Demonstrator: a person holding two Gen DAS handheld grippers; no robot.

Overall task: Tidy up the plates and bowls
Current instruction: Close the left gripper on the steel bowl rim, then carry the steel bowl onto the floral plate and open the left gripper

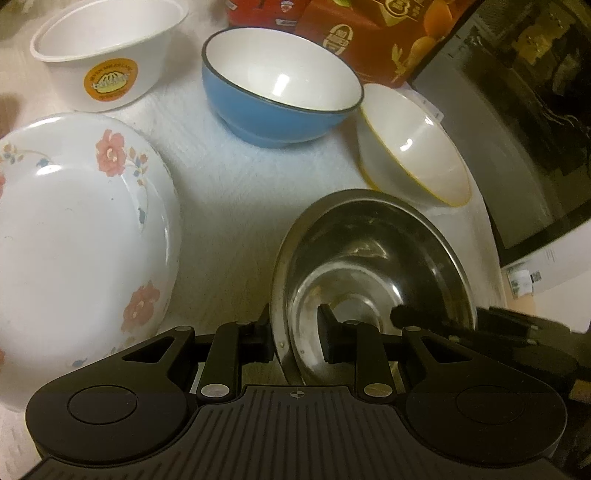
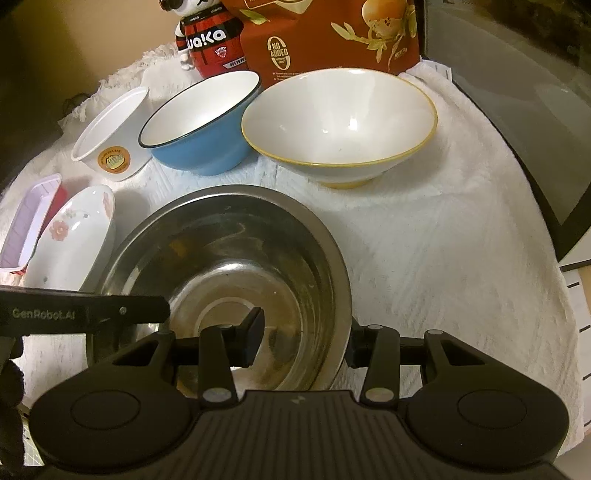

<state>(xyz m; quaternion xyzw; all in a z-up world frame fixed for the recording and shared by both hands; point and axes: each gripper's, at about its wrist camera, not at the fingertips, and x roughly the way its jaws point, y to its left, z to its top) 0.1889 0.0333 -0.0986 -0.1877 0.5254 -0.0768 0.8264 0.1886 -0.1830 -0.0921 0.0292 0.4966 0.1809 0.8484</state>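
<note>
A steel bowl (image 1: 373,266) (image 2: 229,266) sits on a white cloth, nearest both cameras. My left gripper (image 1: 295,336) straddles its left rim, one finger outside and one inside, with a gap still showing. My right gripper (image 2: 306,339) straddles its right rim the same way. Behind stand a blue bowl (image 1: 280,85) (image 2: 199,125), a white bowl with a yellow rim (image 1: 413,144) (image 2: 340,122) and a white plastic tub with an orange label (image 1: 107,51) (image 2: 114,133). A floral plate (image 1: 81,236) (image 2: 74,240) lies to the left.
A red snack box (image 1: 380,33) (image 2: 332,33) and a red Waka figure (image 2: 210,37) stand at the back. A dark appliance with a glass door (image 1: 517,122) (image 2: 517,110) borders the right. A pink-rimmed tray (image 2: 29,229) lies far left.
</note>
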